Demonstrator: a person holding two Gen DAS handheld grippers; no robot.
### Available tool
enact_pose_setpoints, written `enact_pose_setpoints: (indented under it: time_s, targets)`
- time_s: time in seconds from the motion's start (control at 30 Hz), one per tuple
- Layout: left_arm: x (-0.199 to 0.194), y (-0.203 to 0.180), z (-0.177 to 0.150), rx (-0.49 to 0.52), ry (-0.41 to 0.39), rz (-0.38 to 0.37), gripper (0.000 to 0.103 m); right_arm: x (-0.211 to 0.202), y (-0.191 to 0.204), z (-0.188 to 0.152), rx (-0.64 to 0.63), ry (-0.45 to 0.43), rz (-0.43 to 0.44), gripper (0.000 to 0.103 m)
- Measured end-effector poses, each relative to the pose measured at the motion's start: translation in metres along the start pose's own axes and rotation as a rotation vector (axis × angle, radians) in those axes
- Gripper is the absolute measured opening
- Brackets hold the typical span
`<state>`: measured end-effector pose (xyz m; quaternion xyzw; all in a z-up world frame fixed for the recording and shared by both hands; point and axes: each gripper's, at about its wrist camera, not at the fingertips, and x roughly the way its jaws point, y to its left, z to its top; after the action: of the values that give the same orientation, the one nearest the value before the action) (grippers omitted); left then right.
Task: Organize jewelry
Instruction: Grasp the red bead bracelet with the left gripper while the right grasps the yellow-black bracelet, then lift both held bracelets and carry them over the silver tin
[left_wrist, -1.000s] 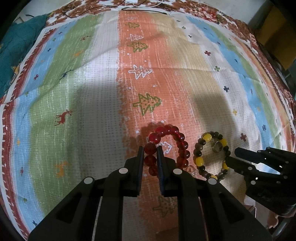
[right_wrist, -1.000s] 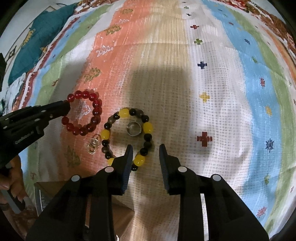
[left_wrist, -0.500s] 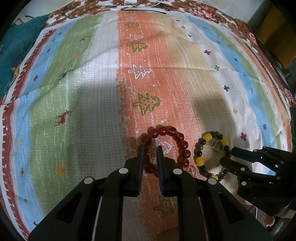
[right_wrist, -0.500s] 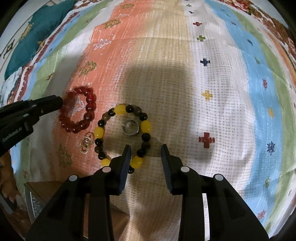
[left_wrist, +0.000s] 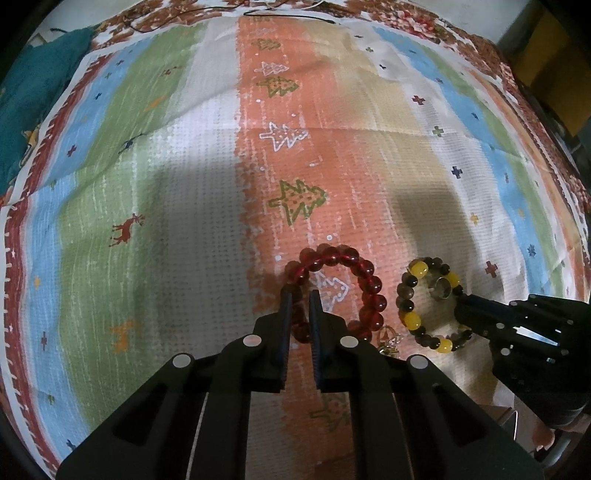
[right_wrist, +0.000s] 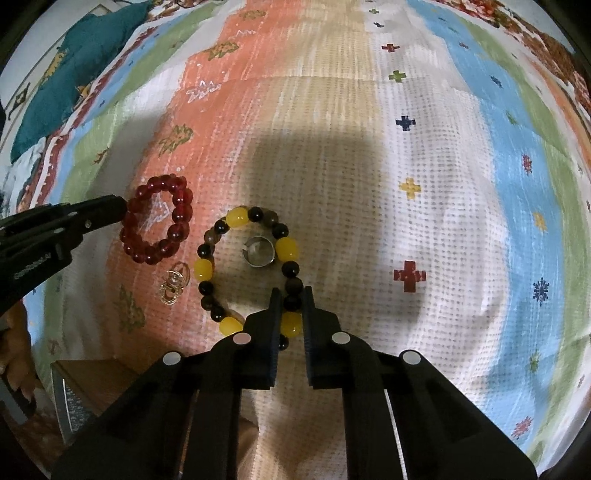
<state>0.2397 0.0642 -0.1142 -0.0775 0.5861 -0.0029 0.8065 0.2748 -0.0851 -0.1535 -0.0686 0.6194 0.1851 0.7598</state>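
Observation:
A red bead bracelet (left_wrist: 343, 284) lies on the striped cloth; it also shows in the right wrist view (right_wrist: 159, 221). My left gripper (left_wrist: 300, 295) is shut on its left side. A yellow-and-dark bead bracelet (right_wrist: 243, 266) lies to its right, with a silver ring (right_wrist: 259, 253) inside it; both show in the left wrist view too, the bracelet (left_wrist: 413, 306) and the ring (left_wrist: 442, 288). My right gripper (right_wrist: 291, 295) is shut on this bracelet's near right beads. Gold earrings (right_wrist: 173, 286) lie between the bracelets, near the front.
The striped holiday cloth (left_wrist: 184, 184) covers the surface. A teal cloth (left_wrist: 29, 92) lies at the far left. A wooden box (right_wrist: 92, 391) with a metal edge sits at the cloth's front edge, left of my right gripper.
Both grippers have closed: the left on the red bracelet, the right from wide open onto the yellow-and-dark bracelet. The red bracelet has been pinched into a narrower shape.

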Motion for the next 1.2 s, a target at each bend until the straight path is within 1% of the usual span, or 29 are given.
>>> enact_pose_setpoints:
  time_s: [0.17,0.2,0.27,0.37,0.57,0.67,0.77,0.83,0.87,1.1,1.17,1.2]
  targets:
    - [0.002,0.003,0.001,-0.015,0.010,-0.003,0.010,-0.005,0.001,0.002,0.003,-0.017,0.018,0.012]
    - [0.003,0.003,0.001,-0.017,0.013,0.001,0.012,-0.006,0.001,0.003,0.003,-0.021,0.022,0.011]
    - [0.004,0.003,0.001,-0.017,0.015,0.004,0.019,-0.009,0.002,0.004,0.003,-0.029,0.029,0.011]
    - [0.007,0.004,0.001,-0.018,0.020,0.008,0.023,-0.015,-0.002,0.004,-0.002,-0.041,0.033,0.011]
    - [0.017,0.003,0.000,-0.010,0.036,0.030,0.024,-0.026,0.001,0.004,-0.016,-0.072,0.049,0.011]
    - [0.019,0.001,0.000,0.001,0.028,0.027,0.025,-0.030,0.003,0.004,-0.026,-0.085,0.056,0.011]
    - [0.022,-0.001,0.001,0.013,0.026,0.029,0.024,-0.034,0.007,0.004,-0.037,-0.097,0.060,0.011]
    - [0.025,0.000,0.003,0.018,0.024,0.044,0.017,-0.036,0.008,0.003,-0.043,-0.102,0.061,0.011]
    - [0.025,0.000,0.004,0.017,0.024,0.040,0.013,-0.036,0.009,0.004,-0.047,-0.104,0.062,0.011]
    - [0.020,0.002,0.008,0.007,0.016,0.019,0.013,-0.048,0.014,0.005,-0.058,-0.147,0.066,0.011]
    - [0.009,0.002,0.008,0.005,-0.006,0.007,0.013,-0.052,0.015,0.006,-0.062,-0.160,0.069,0.011]
    - [0.002,0.000,0.009,0.003,-0.023,-0.011,0.013,-0.054,0.015,0.005,-0.063,-0.167,0.073,0.011]
